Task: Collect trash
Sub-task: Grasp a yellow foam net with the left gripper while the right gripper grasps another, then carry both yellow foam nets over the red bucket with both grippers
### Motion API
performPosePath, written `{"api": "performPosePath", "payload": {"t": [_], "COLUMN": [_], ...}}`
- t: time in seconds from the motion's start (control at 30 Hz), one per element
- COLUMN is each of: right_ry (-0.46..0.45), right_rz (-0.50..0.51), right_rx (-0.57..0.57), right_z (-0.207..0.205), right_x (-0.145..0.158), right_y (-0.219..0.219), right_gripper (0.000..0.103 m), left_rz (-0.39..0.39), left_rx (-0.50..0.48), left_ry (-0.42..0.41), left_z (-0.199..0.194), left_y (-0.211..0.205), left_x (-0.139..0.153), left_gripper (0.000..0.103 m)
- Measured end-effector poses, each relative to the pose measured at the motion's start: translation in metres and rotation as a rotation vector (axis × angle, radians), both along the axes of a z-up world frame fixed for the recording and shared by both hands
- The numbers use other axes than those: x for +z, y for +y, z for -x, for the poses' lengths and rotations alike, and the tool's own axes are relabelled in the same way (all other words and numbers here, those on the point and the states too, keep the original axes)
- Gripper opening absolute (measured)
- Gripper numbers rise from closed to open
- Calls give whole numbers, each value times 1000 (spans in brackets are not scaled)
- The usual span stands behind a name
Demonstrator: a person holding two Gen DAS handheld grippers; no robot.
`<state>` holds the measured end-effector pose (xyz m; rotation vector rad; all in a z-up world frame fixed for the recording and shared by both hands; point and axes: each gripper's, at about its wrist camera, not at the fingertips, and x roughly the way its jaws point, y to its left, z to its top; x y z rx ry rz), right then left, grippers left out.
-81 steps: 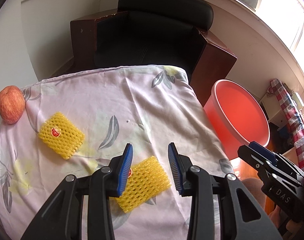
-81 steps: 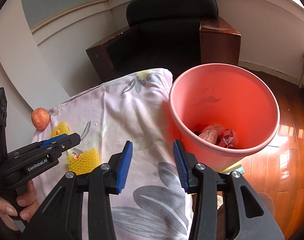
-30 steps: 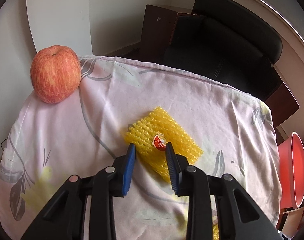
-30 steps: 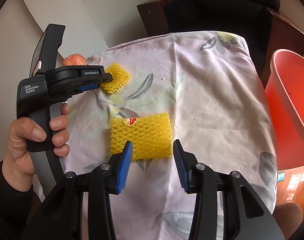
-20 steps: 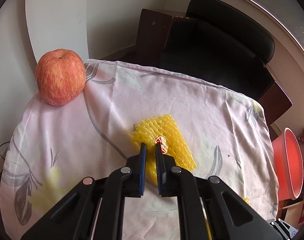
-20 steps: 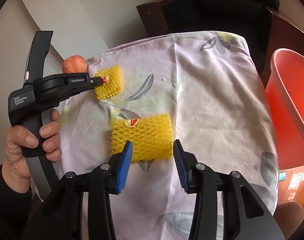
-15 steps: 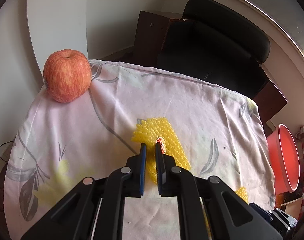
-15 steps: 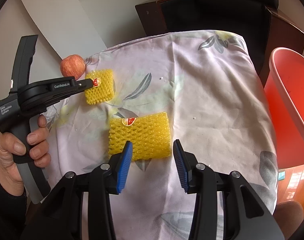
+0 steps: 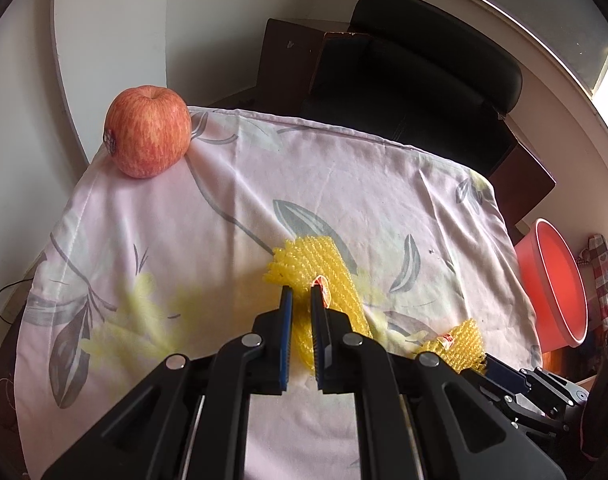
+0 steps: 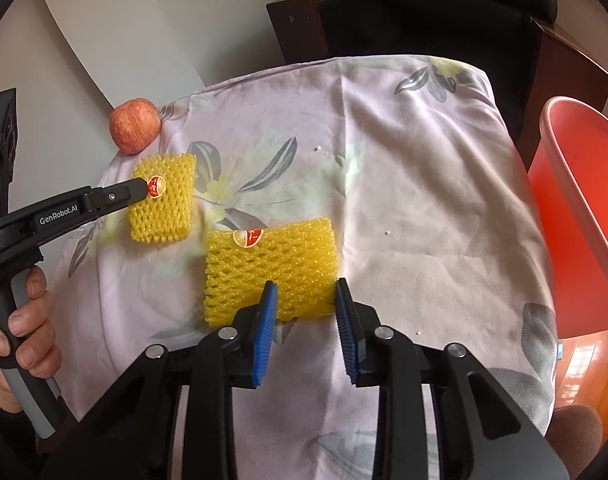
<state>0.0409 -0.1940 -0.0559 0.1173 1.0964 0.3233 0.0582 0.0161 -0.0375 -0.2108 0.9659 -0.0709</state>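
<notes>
While the left tool (image 9: 300, 294) pinches the smaller yellow foam net (image 9: 328, 268) between nearly closed blue pads, gripping it by the edge with the red sticker, the right tool (image 10: 304, 294) sits over the larger yellow foam net (image 10: 270, 266) with its jaws closing, the net's near edge between the pads and a gap visible on either side; in the right wrist view the smaller net (image 10: 162, 200) appears at the far left of the tabletop (image 10: 404, 200), just in front of the apple (image 10: 135, 131), with the left tool's tip (image 10: 144, 192) on its sticker and a person's hand (image 10: 24, 320) wrapped around the handle; the larger net lies flat on the pale floral cloth near the middle of the tabletop, its own red sticker at the far edge; the red bin (image 10: 584, 216) stands beside the tabletop on the right, well apart from both nets; a dark armchair (image 10: 444, 4) stands behind the tabletop.
</notes>
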Motion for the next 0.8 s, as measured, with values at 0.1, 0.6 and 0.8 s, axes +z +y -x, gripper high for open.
{"api": "performPosePath", "payload": {"t": [0.1,0.6,0.8], "right_ry": [-15,-109,-148], "right_rz": [14,-44,-44], "right_rx": [-1,-57,-154], "right_z": [3,20,21], "right_x": [3,36,48], "right_y": [0,-20,-53], "right_gripper": [11,7,7], "left_rz": [0,-6,1], "left_rx": [2,-44,-103], "left_ry": [6,-18,-43], "left_z": [2,15,18], "left_y": [1,-16,-42], "left_x": [0,19,30], "left_gripper": [8,8,8]}}
